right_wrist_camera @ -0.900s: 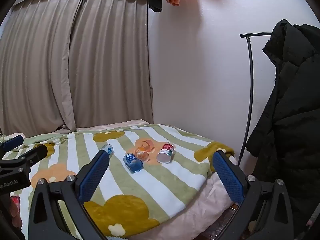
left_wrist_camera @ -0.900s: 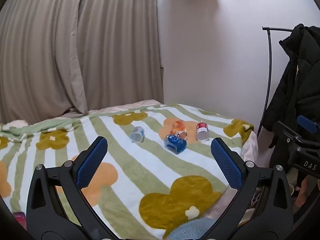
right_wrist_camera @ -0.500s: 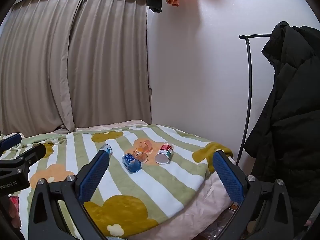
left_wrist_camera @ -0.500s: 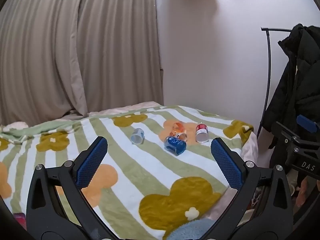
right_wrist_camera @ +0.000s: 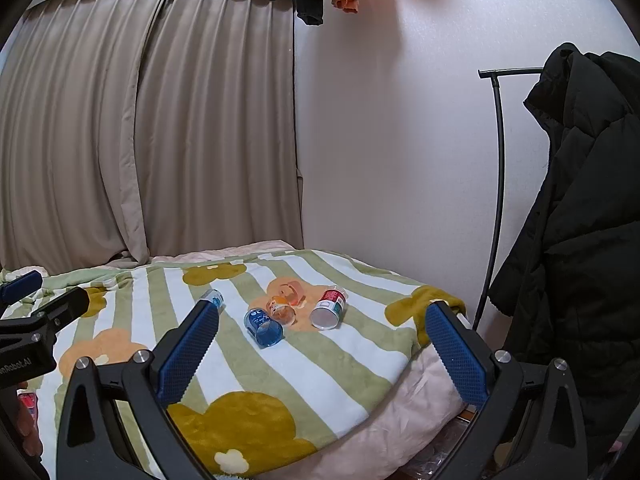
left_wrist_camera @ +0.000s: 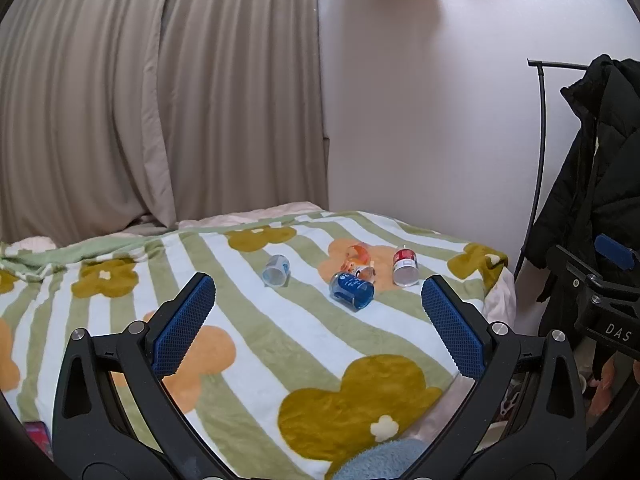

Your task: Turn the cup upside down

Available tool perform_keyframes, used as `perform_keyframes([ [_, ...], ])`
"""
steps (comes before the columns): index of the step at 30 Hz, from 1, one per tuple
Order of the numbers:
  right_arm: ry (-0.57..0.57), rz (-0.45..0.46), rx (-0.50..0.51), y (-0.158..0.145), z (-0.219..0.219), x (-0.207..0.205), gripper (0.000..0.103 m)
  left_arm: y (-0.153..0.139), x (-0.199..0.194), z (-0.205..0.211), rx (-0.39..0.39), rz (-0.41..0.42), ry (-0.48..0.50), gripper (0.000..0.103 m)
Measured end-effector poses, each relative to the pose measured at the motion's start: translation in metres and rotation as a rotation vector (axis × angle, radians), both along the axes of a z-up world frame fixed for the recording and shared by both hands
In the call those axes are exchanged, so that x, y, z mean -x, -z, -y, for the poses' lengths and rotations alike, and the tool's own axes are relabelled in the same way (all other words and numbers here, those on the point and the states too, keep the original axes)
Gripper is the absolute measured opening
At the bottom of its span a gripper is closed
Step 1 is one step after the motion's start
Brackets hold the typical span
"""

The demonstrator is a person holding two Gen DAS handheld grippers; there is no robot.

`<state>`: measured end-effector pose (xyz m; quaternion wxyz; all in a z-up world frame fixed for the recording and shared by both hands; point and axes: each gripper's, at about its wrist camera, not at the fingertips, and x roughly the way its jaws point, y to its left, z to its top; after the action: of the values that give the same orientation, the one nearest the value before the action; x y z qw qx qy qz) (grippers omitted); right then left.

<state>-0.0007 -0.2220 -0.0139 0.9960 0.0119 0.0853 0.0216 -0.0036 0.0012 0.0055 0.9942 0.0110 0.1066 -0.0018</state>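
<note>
Several small cups lie on their sides on a striped flower blanket (left_wrist_camera: 248, 344): a blue cup (left_wrist_camera: 351, 291) (right_wrist_camera: 263, 327), a pale clear-blue cup (left_wrist_camera: 276, 271) (right_wrist_camera: 213, 299), an orange clear cup (left_wrist_camera: 359, 259) (right_wrist_camera: 285, 305), and a red-and-white cup (left_wrist_camera: 405, 266) (right_wrist_camera: 329, 307). My left gripper (left_wrist_camera: 318, 322) hangs open well short of the cups, nothing between its blue pads. My right gripper (right_wrist_camera: 320, 350) is open too, held back above the bed's near edge.
Beige curtains (right_wrist_camera: 140, 140) close off the back, a white wall (right_wrist_camera: 400, 160) stands to the right. A black coat (right_wrist_camera: 580, 220) hangs on a rack (right_wrist_camera: 498, 160) right of the bed. The other gripper's body shows at each view's edge (left_wrist_camera: 596, 304) (right_wrist_camera: 32, 328).
Both views drifted only slightly; the cups sit a touch higher in the left wrist view. The cups have not moved and both grippers stayed open.
</note>
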Motion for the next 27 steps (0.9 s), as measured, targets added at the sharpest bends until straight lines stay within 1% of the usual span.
perform_keyframes([
  [10,0.003,0.001,0.002,0.001,-0.001,0.0,0.103,-0.001,-0.001,0.0,0.0,0.0,-0.002,0.103],
  [16,0.003,0.004,0.003,-0.003,0.001,0.0,0.103,-0.002,0.0,-0.001,0.002,-0.001,0.001,0.103],
  [20,0.011,0.015,0.002,-0.006,0.002,0.001,0.103,-0.01,0.0,0.0,-0.001,0.005,0.0,0.103],
  [21,0.012,0.014,0.002,-0.014,0.006,-0.005,0.103,-0.013,-0.001,0.0,-0.002,0.006,-0.001,0.103],
  [27,0.014,0.023,-0.009,-0.029,0.01,-0.004,0.103,-0.028,0.0,-0.001,0.002,0.014,-0.01,0.103],
])
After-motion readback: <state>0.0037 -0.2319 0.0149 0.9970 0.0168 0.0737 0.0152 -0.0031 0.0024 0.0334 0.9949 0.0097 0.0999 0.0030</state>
